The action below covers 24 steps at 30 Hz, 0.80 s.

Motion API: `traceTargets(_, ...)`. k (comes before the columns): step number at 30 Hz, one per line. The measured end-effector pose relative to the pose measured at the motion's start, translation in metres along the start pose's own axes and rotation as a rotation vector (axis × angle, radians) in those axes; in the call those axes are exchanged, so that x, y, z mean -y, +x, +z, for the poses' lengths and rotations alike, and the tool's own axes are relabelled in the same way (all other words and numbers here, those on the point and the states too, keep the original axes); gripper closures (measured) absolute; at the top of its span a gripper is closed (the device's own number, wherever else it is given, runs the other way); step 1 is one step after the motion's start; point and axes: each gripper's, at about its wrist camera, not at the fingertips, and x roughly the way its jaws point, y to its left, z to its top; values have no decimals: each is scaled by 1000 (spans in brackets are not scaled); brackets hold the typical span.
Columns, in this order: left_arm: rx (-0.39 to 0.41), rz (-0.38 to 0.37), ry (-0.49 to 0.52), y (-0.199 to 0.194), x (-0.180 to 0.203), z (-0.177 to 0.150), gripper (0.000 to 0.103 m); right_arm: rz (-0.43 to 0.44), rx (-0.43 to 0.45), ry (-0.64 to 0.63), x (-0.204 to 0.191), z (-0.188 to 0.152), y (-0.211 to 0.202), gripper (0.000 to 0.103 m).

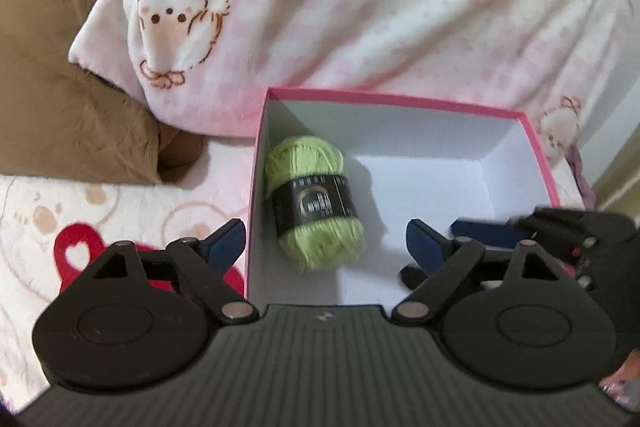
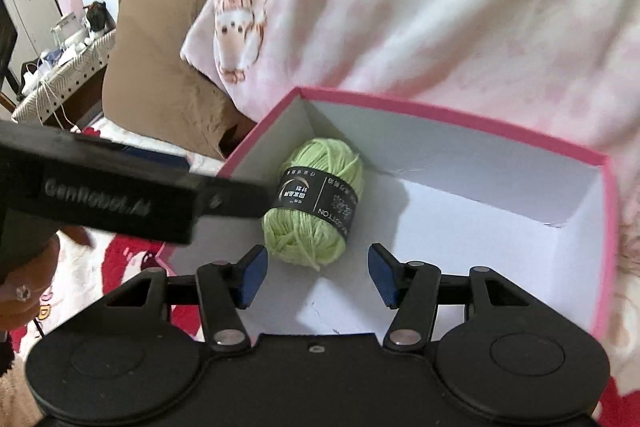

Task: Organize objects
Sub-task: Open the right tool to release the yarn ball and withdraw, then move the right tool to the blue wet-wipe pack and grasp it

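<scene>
Green yarn skein, black label band, lies on its side on the white floor of the pink-rimmed box, close to the left wall and far-left corner. Rest of the floor is bare toward the right wall. Left gripper released, jaws wide, one finger outside the left wall, skein untouched. Right gripper released, nothing between its blue pads, above the near floor. Box's far rim appears to touch the pink blanket; contact unclear. Brown cushion lies left.
</scene>
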Motion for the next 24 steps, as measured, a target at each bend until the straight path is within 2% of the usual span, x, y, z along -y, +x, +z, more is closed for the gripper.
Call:
traceTargets(3, -25, -13, -13, -20, 1, -3, 17, -4, 11, 8, -5, -3, -24, 41)
traceTargets(8, -55, -19, 46, -60, 15, -13, 19, -11, 17, -13, -20, -13, -70, 37)
traceTargets(13, -74, -15, 64, -94, 27, -31, 19, 16, 5, -2, -31, -30, -114, 29)
traceTargets(19, -66, -23, 131, -126, 43, -59, 19, 9, -23, 14, -35, -62, -153, 20)
traceTargets(24, -84, -88, 144, -135, 49, -84, 19, -6, -12, 45, -31, -96, -170, 18)
